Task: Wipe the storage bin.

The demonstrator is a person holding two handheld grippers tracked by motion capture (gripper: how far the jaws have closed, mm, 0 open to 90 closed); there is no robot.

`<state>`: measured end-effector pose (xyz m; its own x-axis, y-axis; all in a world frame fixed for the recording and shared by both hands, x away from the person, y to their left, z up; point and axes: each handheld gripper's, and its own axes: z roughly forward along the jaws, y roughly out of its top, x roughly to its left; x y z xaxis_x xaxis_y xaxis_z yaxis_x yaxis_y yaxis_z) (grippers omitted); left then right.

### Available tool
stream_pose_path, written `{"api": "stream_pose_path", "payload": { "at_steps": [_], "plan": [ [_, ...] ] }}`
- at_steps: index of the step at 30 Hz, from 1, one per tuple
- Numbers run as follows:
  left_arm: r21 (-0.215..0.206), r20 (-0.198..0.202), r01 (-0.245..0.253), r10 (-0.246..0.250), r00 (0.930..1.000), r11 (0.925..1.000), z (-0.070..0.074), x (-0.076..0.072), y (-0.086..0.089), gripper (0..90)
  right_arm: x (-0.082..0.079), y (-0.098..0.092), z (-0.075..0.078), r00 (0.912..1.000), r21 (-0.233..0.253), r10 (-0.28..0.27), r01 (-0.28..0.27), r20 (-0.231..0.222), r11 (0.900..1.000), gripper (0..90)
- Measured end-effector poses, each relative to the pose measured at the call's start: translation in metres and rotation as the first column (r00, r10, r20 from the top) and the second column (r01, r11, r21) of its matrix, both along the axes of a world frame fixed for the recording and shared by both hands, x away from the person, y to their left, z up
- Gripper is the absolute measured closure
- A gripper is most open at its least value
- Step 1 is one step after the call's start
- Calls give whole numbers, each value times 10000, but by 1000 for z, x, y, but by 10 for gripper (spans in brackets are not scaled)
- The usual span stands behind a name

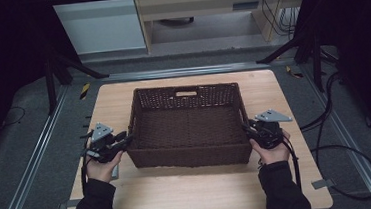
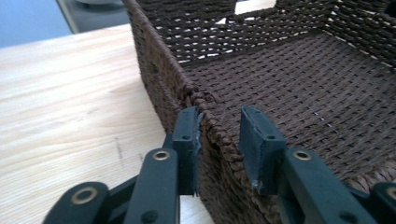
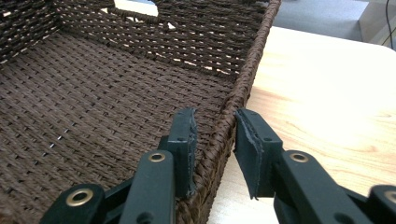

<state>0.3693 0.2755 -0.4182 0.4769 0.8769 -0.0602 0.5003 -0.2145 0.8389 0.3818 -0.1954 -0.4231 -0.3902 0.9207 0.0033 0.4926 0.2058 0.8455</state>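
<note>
Dark brown woven basket (image 1: 188, 127), rectangular and open-topped, at the centre of a light wooden table (image 1: 195, 194), long sides running left to right, a handle slot cut into the far wall. Left gripper (image 1: 125, 139) at the basket's left wall near the front corner, held in the left hand (image 1: 103, 163); right gripper (image 1: 248, 128) at the right wall, likewise near the front, held in the right hand (image 1: 272, 150). Seen from the left gripper view: left gripper (image 2: 219, 135) astride the rim of the basket (image 2: 289, 79), one jaw outside and touching the wall, the other inside and a little clear of the weave, jaws parted, not clamped tight on the rim. Seen from the right gripper view: right gripper (image 3: 215, 135) straddling the rim of the basket (image 3: 93, 93) in mirror fashion, inner jaw close against the wall, outer jaw over the table (image 3: 327, 93) and standing slightly off the rim, jaws likewise parted. Basket interior bare, base flat on the tabletop. Dark sleeves entering from the near edge; cables (image 1: 337, 142) trailing on the floor to the right of the table.
</note>
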Motion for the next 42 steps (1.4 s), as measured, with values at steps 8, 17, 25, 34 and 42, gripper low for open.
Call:
{"api": "stream_pose_path", "payload": {
  "at_steps": [8,17,25,34,42],
  "plan": [
    [112,171,-33,31,9998,9999,-1,-16,-4,719,-9,-3,0,10000,72,-32,32,-70,10000,695],
    [185,178,-53,49,9998,9998,-1,-34,-7,717,-23,-9,5,9998,149,157,-156,-99,9998,623],
    [15,225,-136,135,9997,9999,-3,-34,-7,716,-6,-7,-1,9995,-79,118,-121,-292,9999,638],
    [2,320,-133,133,9994,9999,-3,-35,-9,709,-6,-5,-3,9991,-225,103,-113,-403,9997,705],
    [-331,604,0,20,9982,9995,6,-38,-1,565,-10,-12,0,9986,-224,45,-57,-518,9997,710]
  ]
}}
